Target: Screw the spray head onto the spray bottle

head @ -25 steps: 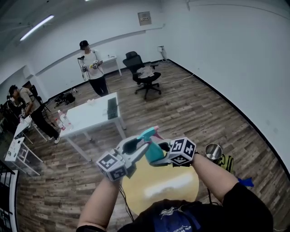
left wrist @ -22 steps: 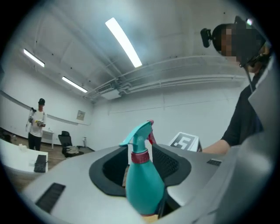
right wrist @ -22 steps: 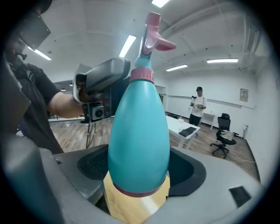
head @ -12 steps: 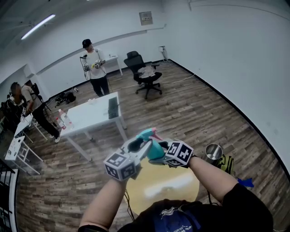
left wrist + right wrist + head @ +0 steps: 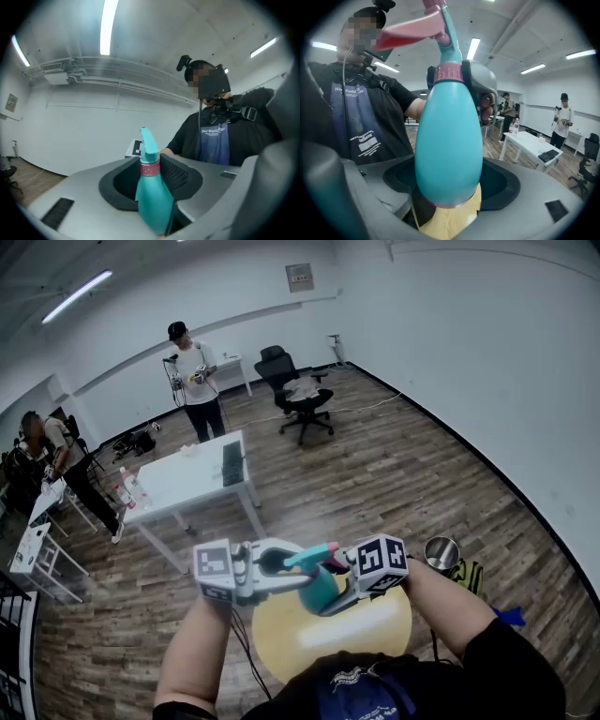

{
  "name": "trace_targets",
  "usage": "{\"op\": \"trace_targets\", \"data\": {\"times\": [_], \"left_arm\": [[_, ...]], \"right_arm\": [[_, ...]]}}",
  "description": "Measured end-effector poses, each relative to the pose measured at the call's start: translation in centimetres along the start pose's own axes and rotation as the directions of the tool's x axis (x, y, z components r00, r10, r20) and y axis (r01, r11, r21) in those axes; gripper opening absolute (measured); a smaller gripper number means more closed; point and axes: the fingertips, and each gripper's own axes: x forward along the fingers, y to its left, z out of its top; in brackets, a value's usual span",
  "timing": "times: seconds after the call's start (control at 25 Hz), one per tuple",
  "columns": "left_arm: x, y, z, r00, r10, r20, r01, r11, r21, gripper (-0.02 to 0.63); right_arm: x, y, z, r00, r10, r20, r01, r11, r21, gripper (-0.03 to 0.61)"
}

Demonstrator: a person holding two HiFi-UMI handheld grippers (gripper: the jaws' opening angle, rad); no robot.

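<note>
At the far left of the head view a white table (image 5: pixel 187 479) stands on the wooden floor (image 5: pixel 394 465), with a person (image 5: pixel 197 381) standing beyond it. Nearer, the left gripper (image 5: pixel 281 563) points level toward the right. Its fingers (image 5: pixel 176 173) have just been closing, and they sit against the pink collar (image 5: pixel 150 166) of the spray head (image 5: pixel 147 140), one finger on each side. The spray head sits on the neck of the teal spray bottle (image 5: pixel 449 140), which is held up in the air between the two grippers, tilted, above the round yellow table (image 5: pixel 375 629). In the right gripper view the pink trigger (image 5: pixel 412 28) juts toward the person's dark shirt (image 5: pixel 356 117), and the yellow tabletop shows just under the bottle's base. The right gripper (image 5: pixel 328 601) comes in from the right, angled downward. Its fingers (image 5: pixel 506 183) stand wide and are clamped round the broad lower body of the spray bottle. Further right, a steel cup (image 5: pixel 441 554) stands on the floor beside the table. A black office chair (image 5: pixel 295 390) sits far back near the wall.
</note>
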Motion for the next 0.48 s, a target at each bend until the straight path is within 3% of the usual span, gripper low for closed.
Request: {"op": "trace_targets", "data": {"times": [0.08,0.16,0.2,0.24,0.32,0.4,0.48], "left_arm": [[-0.5,0.1,-0.3,1.0,-0.009,0.019,0.01,1.0,-0.008,0.163],[-1.2,2.1,-0.3,0.99,0.135,0.043,-0.135,0.991,-0.008,0.166],[-1.5,3.6,-0.1,0.966,0.252,0.057,-0.252,0.968,-0.007,0.168],[-1.9,5.1,0.0,0.925,0.373,0.069,-0.373,0.928,-0.004,0.17],[-2.9,7.4,-0.6,0.818,0.571,0.068,-0.573,0.82,0.005,0.204],[-3.2,8.4,-1.8,0.725,0.688,0.036,-0.688,0.726,-0.002,0.209],[-2.8,8.6,-2.4,0.665,0.747,0.0,-0.747,0.665,0.003,0.209]], "right_arm": [[0.1,-0.1,0.1,1.0,0.005,-0.001,-0.005,1.0,0.004,0.407],[-0.4,-2.2,-0.1,0.997,-0.077,0.007,0.077,0.995,0.059,0.407],[-1.0,-3.8,-0.4,0.989,-0.145,0.007,0.144,0.984,0.1,0.407],[-1.6,-5.4,-0.8,0.975,-0.221,-0.003,0.219,0.966,0.139,0.407],[-2.6,-8.0,-1.7,0.934,-0.354,-0.05,0.357,0.917,0.179,0.407],[-2.7,-9.3,-2.4,0.893,-0.438,-0.101,0.449,0.876,0.174,0.407],[-2.6,-9.9,-2.7,0.866,-0.482,-0.132,0.498,0.853,0.155,0.407]]}}
